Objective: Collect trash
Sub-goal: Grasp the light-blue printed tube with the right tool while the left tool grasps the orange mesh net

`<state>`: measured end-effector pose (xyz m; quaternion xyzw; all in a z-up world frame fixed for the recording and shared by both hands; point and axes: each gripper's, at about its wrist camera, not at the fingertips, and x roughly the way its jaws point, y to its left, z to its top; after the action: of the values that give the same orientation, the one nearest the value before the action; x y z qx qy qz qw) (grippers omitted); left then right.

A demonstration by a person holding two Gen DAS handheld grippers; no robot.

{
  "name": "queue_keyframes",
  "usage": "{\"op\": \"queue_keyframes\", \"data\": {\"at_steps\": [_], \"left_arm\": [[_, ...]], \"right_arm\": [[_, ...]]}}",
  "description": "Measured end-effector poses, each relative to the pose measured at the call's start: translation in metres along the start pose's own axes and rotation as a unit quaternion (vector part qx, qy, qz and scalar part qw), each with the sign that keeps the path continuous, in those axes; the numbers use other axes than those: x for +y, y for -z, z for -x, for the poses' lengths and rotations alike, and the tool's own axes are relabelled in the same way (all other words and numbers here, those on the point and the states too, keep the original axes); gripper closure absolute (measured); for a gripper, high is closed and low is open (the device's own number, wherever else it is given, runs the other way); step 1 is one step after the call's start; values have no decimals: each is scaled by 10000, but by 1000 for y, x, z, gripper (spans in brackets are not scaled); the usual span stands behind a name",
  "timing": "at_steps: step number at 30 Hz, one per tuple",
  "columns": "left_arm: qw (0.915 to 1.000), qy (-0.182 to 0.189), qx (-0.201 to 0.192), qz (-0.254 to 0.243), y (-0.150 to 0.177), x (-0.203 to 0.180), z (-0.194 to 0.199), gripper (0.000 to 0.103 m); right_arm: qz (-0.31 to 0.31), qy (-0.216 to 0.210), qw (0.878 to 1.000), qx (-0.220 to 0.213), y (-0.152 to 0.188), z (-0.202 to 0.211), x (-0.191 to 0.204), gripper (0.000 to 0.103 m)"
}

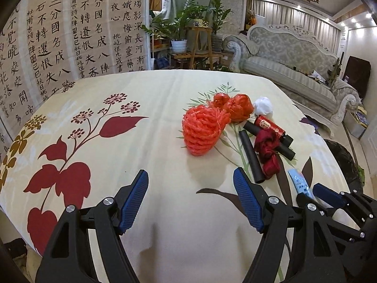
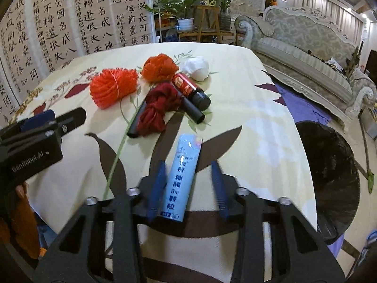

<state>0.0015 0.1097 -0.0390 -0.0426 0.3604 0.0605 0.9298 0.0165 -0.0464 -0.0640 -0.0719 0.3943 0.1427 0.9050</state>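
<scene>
Pale blue printed sachet [image 2: 186, 176] flat on tablecloth [image 2: 259, 129] between right gripper [image 2: 188, 188] pads, ungripped; left gripper [image 1: 190, 202] wide, empty.

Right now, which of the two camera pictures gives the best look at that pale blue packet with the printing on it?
The right wrist view: the pale blue packet lies full length between the right gripper fingers, its print facing the camera. The left wrist view shows only its upper part near the right edge, the rest hidden behind that gripper.

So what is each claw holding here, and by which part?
Left claw: open, holding nothing. Right claw: straddles the pale blue packet at its near end, but the pads are not touching it.
</scene>
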Motion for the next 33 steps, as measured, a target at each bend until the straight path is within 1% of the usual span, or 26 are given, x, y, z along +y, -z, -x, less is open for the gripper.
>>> {"op": "queue_keyframes", "data": {"at_steps": [3,4,10,17,25,33], "left_arm": [[10000,33,7,0,0,-2,-1,31],[10000,38,10,0,0,-3,-1,31],[10000,48,27,-20,-3,-6,-4,31],[10000,-12,-27,-56,-15,-7,-12,31],[9999,-56,44,-157,-34,-10,-34,29],[9996,-14,180,-224,-46,-12,-56,29]], "right_arm": [[-2,6,10000,-8,2,2,-2,82],[-3,4,10000,-10,2,2,-3,83],[-19,48,10000,-35,-1,-1,-9,83],[-106,144,9995,-244,-28,-4,-28,83],[-286,177,9990,-287,-54,-17,-50,83],[-398,151,9988,-245,-67,-31,-63,83]]}}
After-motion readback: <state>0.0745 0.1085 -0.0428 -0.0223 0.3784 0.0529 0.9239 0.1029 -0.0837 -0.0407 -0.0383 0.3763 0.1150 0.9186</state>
